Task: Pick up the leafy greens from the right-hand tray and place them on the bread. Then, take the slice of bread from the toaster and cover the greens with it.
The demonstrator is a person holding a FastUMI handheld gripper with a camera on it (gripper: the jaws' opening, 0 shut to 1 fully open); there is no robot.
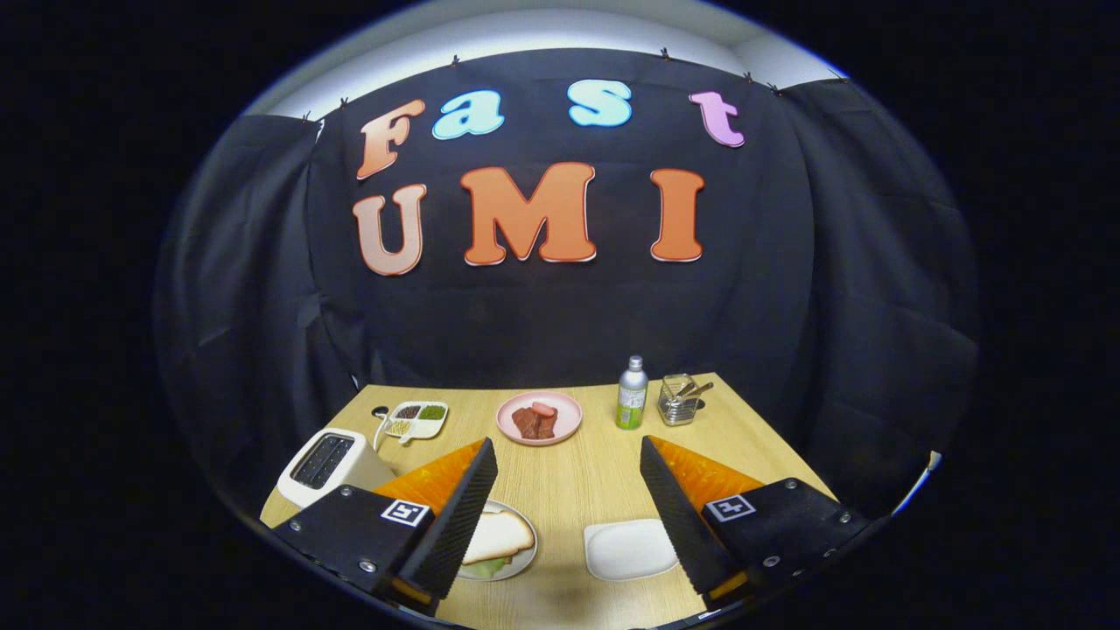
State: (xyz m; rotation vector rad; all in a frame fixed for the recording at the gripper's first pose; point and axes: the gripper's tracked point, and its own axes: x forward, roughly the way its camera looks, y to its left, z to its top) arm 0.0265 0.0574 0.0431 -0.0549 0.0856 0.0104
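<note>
Two fingers of the hand-held gripper (569, 459) are being shown at the bottom of the frame, spread wide apart and grasping nothing, raised above a wooden table (569, 477). Between and below the fingers, at lower centre, a white tray (626, 549) is being seen lying bare. Just beside the left finger, at lower left of centre, a plate (525, 560) is being partly hidden by that finger; on it a slice of bread (500, 534) is lying over the leafy greens (484, 567), whose green edge is being shown beneath the slice. At the lower left, a white toaster (322, 465) is being seen beside the left finger, its slots dark. Beyond the fingers, toward mid-frame, a pink plate (507, 418) bearing pieces of meat (535, 422) is being displayed. Left of it a divided dish (418, 420) of small foods is lying; right of it a bottle (632, 394) and a clear holder of utensils (678, 400) are standing near the table's far edge.
</note>
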